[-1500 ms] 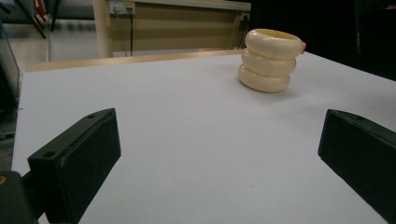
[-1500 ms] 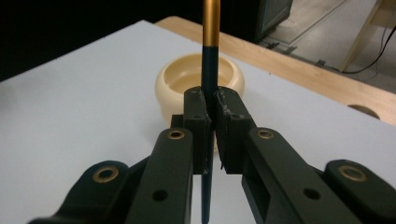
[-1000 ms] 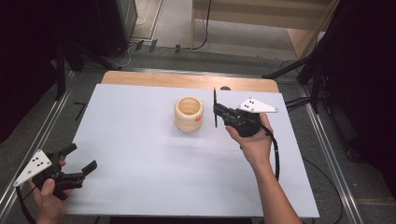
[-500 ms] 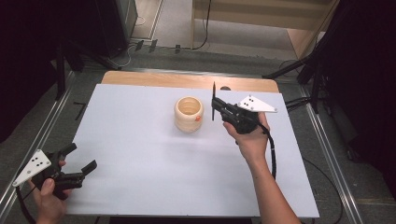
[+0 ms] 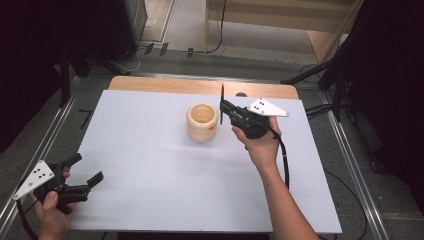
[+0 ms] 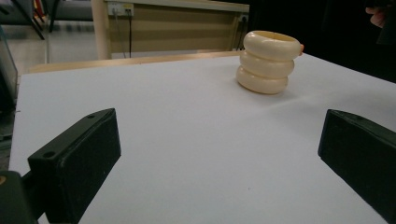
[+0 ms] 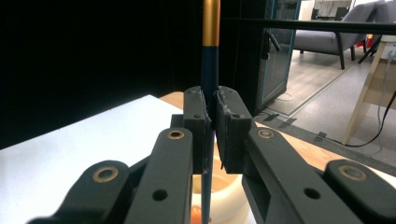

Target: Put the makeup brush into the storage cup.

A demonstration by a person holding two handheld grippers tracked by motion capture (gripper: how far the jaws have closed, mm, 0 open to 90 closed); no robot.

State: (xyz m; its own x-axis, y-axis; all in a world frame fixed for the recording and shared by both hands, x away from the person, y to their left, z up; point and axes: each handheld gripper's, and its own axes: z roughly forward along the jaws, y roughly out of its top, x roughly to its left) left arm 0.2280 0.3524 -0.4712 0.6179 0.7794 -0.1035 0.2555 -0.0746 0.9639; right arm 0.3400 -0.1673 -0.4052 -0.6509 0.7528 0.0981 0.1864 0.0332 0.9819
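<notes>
Above table (image 5: 150,165), right tongs (image 5: 223,107) pencil-clamped (image 7: 209,70).

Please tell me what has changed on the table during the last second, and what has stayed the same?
The right claw, shut on a thin dark pencil held upright, has moved slightly left and away from the person, closer to the cream ringed holder. It now stands just beside the holder's rim. Nothing was taken hold of or let go. The holder has not moved, and the left claw stays open at the near left corner of the white table.
</notes>
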